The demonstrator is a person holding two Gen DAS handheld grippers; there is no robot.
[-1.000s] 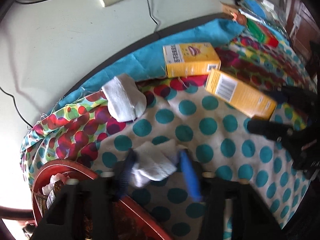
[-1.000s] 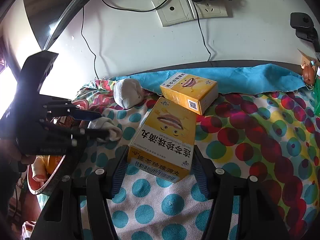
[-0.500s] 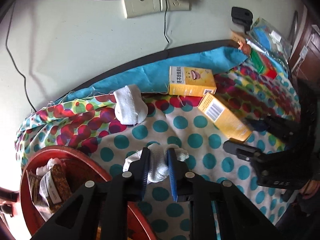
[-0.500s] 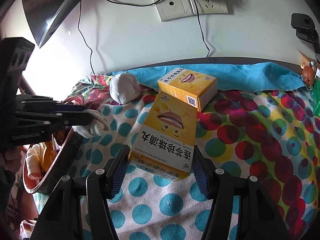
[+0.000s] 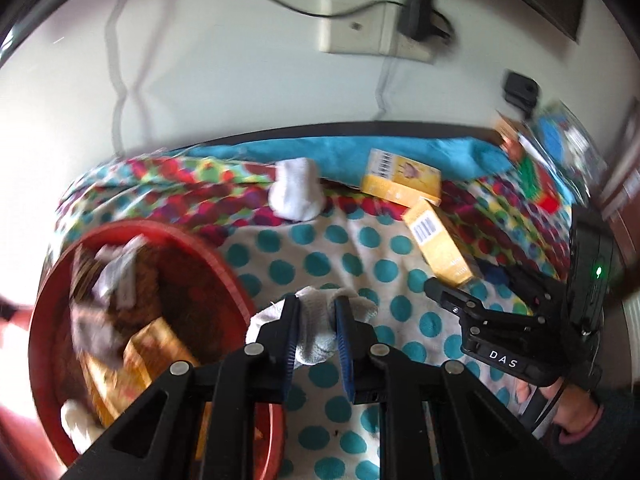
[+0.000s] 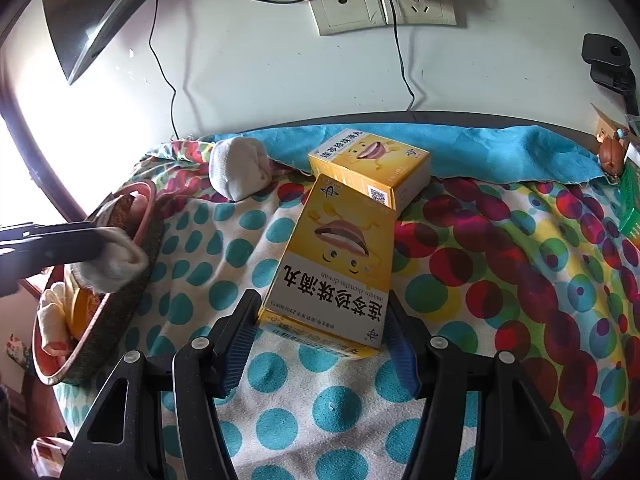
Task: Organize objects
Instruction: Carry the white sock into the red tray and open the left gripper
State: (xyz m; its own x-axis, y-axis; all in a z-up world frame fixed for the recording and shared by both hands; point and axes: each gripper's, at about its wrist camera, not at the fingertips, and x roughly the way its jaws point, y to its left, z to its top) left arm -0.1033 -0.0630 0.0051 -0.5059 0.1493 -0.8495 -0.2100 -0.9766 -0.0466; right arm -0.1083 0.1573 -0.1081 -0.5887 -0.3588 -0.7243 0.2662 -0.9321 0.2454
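Observation:
My left gripper [image 5: 316,304] is shut on a crumpled white sock [image 5: 314,322] and holds it off the spotted cloth, beside the rim of the red basket [image 5: 224,260]. The right wrist view shows that sock [image 6: 116,264] hanging at the basket's edge [image 6: 144,216] from the left gripper's dark fingers [image 6: 60,240]. A long yellow box [image 6: 336,256] lies on the cloth, and my right gripper [image 6: 320,300] has its pads against both sides of the box's near end. A second yellow box [image 6: 372,168] lies behind it, touching it. Further left is a rolled white sock [image 6: 240,172].
The basket holds several packets and socks [image 5: 116,276]. A wall with sockets [image 6: 384,4] and hanging cables rises right behind the table. Small clutter and a green packet [image 6: 630,204] crowd the far right edge. A person's hand [image 5: 576,416] holds the right gripper.
My left gripper closed on the sock, lifted it off the cloth and carried it toward the basket while rolling. The right gripper and its box stayed put.

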